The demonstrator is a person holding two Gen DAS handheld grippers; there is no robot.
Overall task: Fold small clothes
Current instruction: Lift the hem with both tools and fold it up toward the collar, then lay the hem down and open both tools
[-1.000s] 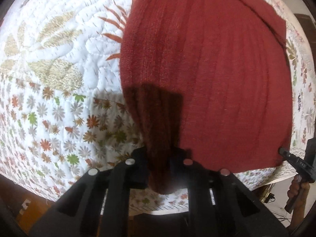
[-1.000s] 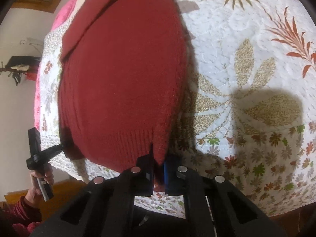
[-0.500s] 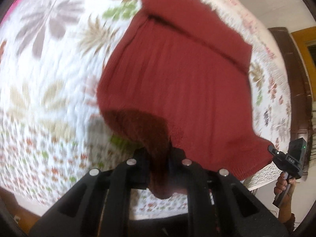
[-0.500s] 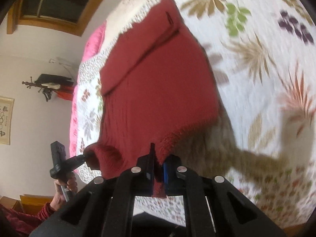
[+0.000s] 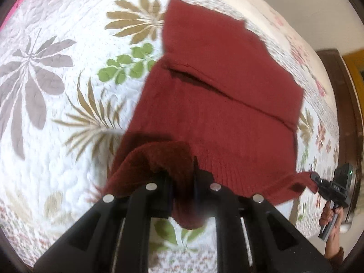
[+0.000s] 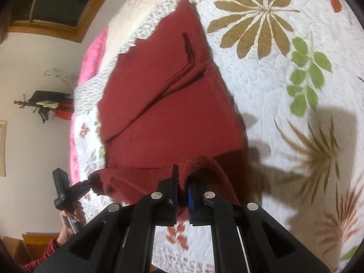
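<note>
Two tools, each clenched on one bottom corner of a dark red knitted sweater (image 5: 218, 104). Left tool (image 5: 182, 182): a bunch of ribbed hem sits gripped between its fingers, the cloth bulging up over the tips and hanging a little below them. Right tool (image 6: 182, 191): jaws pinched close on the other hem corner, a hump of knit rising just above the fingers, one finger showing a blue pad.

Left wrist view also catches the right tool at the far right edge, held in a hand (image 5: 329, 216) with a reddish sleeve cuff below it, the hem corner pulled out to a point at its tip. Right wrist view shows the mirror case: the left tool at lower left, gripped by a hand (image 6: 72, 216), hem stretched thin between the two tools.

Hem edge is lifted off the bed and held taut across; shadow falls under it on the quilt (image 5: 56, 91). Beyond the tools the sweater body slopes down and lies flat on the quilt, ribs running away from the camera. Farther still, a folded band of the same knit lies across the upper part, its edge cutting diagonally over the body.

Quilt is white, stitched, printed with large leaves in tan, green, grey and rust. Pink bedding (image 6: 93, 56) shows at the far edge of the bed
</note>
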